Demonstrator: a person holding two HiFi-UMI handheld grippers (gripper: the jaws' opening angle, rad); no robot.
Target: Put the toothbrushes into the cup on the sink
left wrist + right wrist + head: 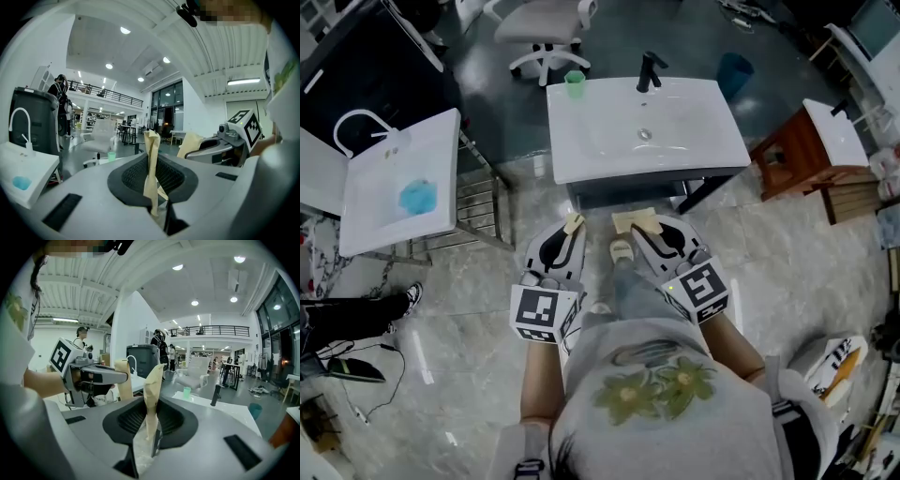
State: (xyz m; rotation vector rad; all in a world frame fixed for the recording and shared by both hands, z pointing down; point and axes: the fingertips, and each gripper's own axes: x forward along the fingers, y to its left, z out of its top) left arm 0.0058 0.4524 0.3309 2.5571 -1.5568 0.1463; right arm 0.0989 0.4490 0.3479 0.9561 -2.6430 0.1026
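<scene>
A small green cup stands on the back left corner of the white sink, left of the black tap. No toothbrush shows in any view. Both grippers are held low against the person's body, in front of the sink's near edge and apart from it. The left gripper has its tan pads pressed together with nothing between them. The right gripper stands beside it, its jaws a narrow crack apart and empty. The cup is far ahead in the left gripper view, and the cup likewise in the right gripper view.
A second white basin with a blue patch stands on a metal frame to the left. Behind the sink are a white office chair and a teal bin. A wooden stand with a small basin is to the right.
</scene>
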